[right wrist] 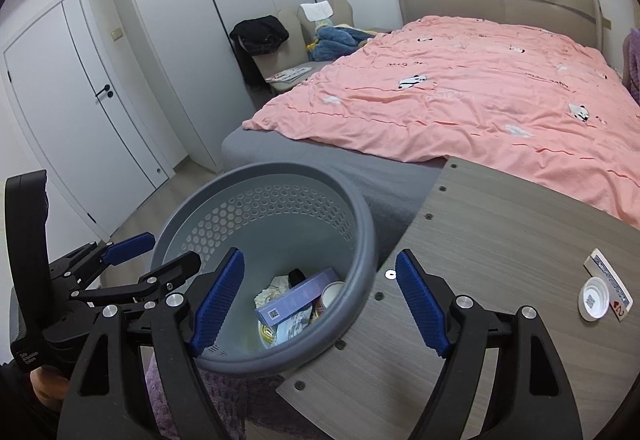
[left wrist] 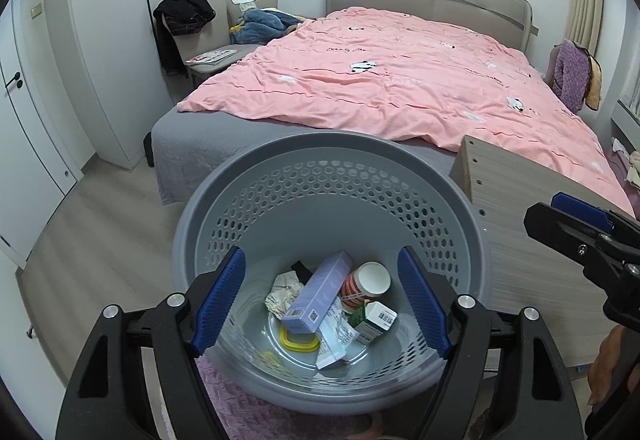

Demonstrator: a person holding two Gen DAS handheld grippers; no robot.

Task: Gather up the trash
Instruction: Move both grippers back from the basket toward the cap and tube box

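A grey perforated basket [left wrist: 332, 139] stands on the floor beside a wood-grain table [right wrist: 500, 240]. Inside lie a purple box [left wrist: 320, 292], a paper cup [left wrist: 372, 278], a green and white carton [left wrist: 374, 318], crumpled tissue [left wrist: 282, 294] and a yellow lid. My left gripper [left wrist: 322, 252] hangs open over the basket's mouth with nothing between its pads. My right gripper [right wrist: 320, 254] is open too, straddling the basket's rim [right wrist: 260, 167] and the table's corner. On the table, right of it, a white bottle cap [right wrist: 594, 298] rests on a playing card [right wrist: 612, 280].
A bed with a pink quilt [left wrist: 400, 79] fills the space behind the basket and table. A chair piled with clothes [left wrist: 208, 23] stands at its far left, beside white wardrobes. A purple rug [left wrist: 240, 400] lies under the basket. Bare wood floor [left wrist: 100, 232] runs left toward a door.
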